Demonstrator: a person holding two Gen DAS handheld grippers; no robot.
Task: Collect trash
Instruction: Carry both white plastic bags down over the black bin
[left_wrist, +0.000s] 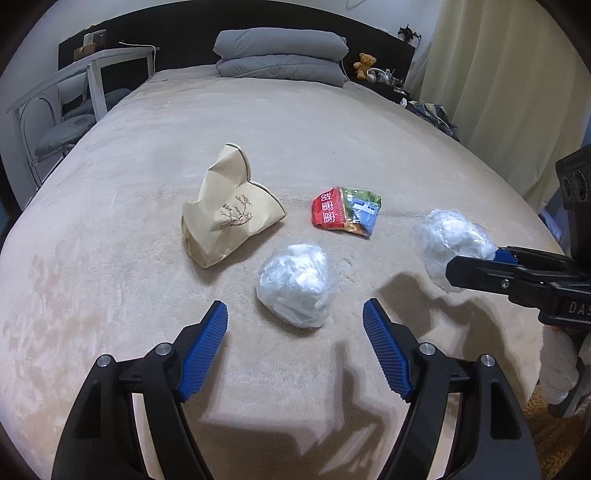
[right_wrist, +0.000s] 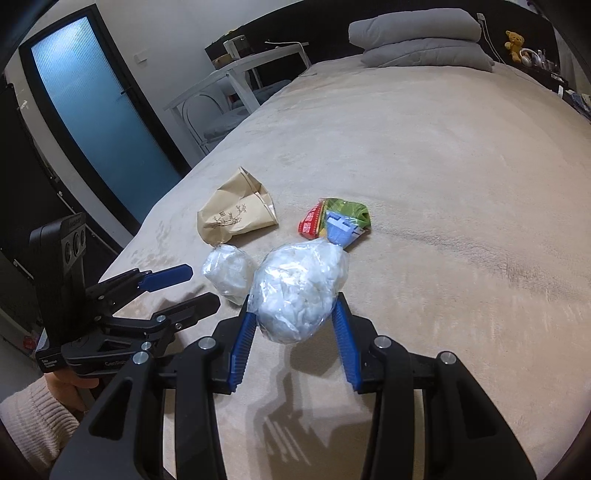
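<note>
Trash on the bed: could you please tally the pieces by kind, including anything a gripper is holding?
Clear plastic bundles: 2, one lying on the bed, one held by the right gripper
Brown paper bag: 1
Colourful snack wrapper: 1
Total: 4

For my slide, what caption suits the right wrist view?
Right gripper clamps a plastic-wrapped wad above the bed.

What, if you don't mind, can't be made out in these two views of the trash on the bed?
- Held plastic ball: right view, its back is hidden by its own bulk.
- Snack wrapper: right view, near edge covered by that ball.
- Paper bag: both views, contents hidden by its folded walls.
- Any bin: outside both frames.
- Shelf items: left view, too small.
</note>
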